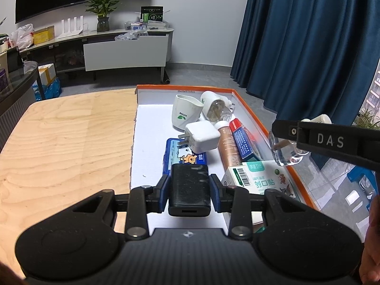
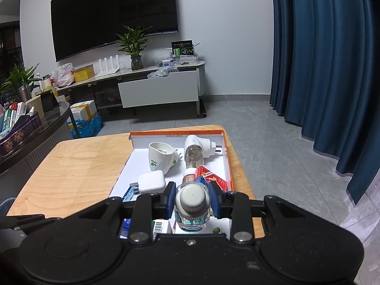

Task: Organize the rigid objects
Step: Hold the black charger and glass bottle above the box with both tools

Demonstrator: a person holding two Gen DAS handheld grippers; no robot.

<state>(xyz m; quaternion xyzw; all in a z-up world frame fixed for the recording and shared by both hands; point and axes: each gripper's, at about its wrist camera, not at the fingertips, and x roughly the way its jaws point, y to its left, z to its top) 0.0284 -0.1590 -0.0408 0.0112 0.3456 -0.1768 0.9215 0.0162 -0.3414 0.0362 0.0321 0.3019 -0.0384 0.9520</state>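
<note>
While both hands hold their tools over the shallow box (image 1: 256, 116) with the orange rim, each claw is squeezed tight on something. The left claw (image 1: 189, 191) grips a small black block (image 1: 189, 187) by its two long sides, and the blue pads (image 1: 164, 196) press on it. A slot shows on the end of the block that faces the camera. The block hangs above the near part of the box, just over a blue packet (image 1: 175, 158) with a cartoon on it.

The right claw (image 2: 192, 200) grips a little clear glass bottle (image 2: 192, 207) with a white ribbed cap (image 2: 192, 198). There is clear liquid in the bottle. In the left camera you can see this bottle (image 1: 285, 149) off to the right, up above the orange edge of the box, held by a black finger (image 1: 332, 140) that says DAS.

The box sits on the right side of the light wooden worktop (image 1: 64, 142). Inside it are a white cup (image 1: 185, 112) with a green leaf, lying tipped, and a white plug-in thing (image 1: 213, 103) with a bottle in it, lying on its side. Nearer is a white charger (image 1: 200, 136) resting partly on the blue packet. Beside it lie a brown tube (image 1: 228, 144) and a red and blue carton (image 1: 242, 140), touching each other. A white and green box (image 1: 256, 178) with a barcode lies closest, at the right
</note>
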